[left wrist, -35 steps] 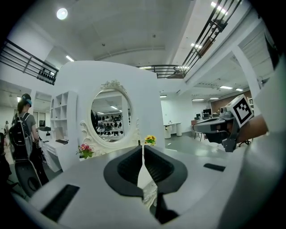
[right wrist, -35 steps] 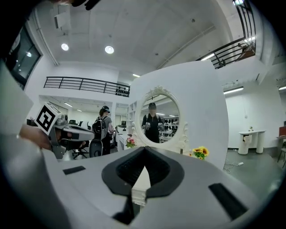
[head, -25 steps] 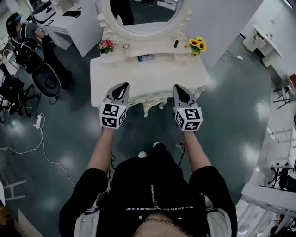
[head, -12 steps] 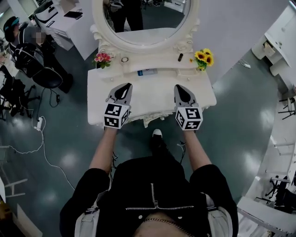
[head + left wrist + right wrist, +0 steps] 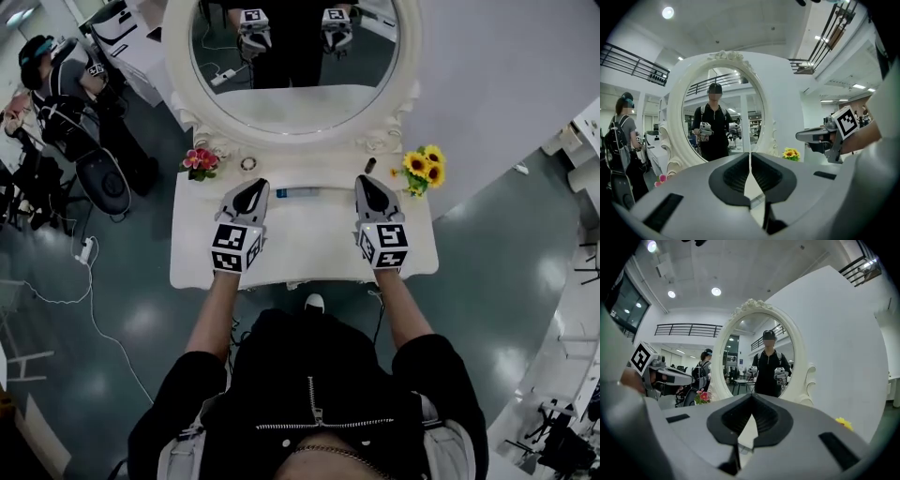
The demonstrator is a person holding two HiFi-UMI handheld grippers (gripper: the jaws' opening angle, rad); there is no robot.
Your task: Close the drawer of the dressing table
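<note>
The white dressing table (image 5: 309, 239) with its oval mirror (image 5: 291, 56) stands right in front of me. Its drawer is hidden under the tabletop in the head view, and neither gripper view shows it. My left gripper (image 5: 251, 190) hangs over the left half of the tabletop, shut and empty, and in its own view the left gripper (image 5: 750, 159) points level at the mirror. Over the right half, my right gripper (image 5: 367, 185) is also shut with nothing in it, and in its own view the right gripper (image 5: 751, 401) faces the mirror too.
At the back of the tabletop are pink flowers (image 5: 200, 160), sunflowers (image 5: 424, 166), a blue-and-white tube (image 5: 298, 193) and a small ring-shaped thing (image 5: 248, 164). A person (image 5: 56, 80) sits by a chair at the far left. A cable with a power strip (image 5: 84, 251) lies on the floor.
I have stepped up to the table, and both grippers have moved forward from its front edge to over the tabletop. The carved front of the table has dropped out of sight.
</note>
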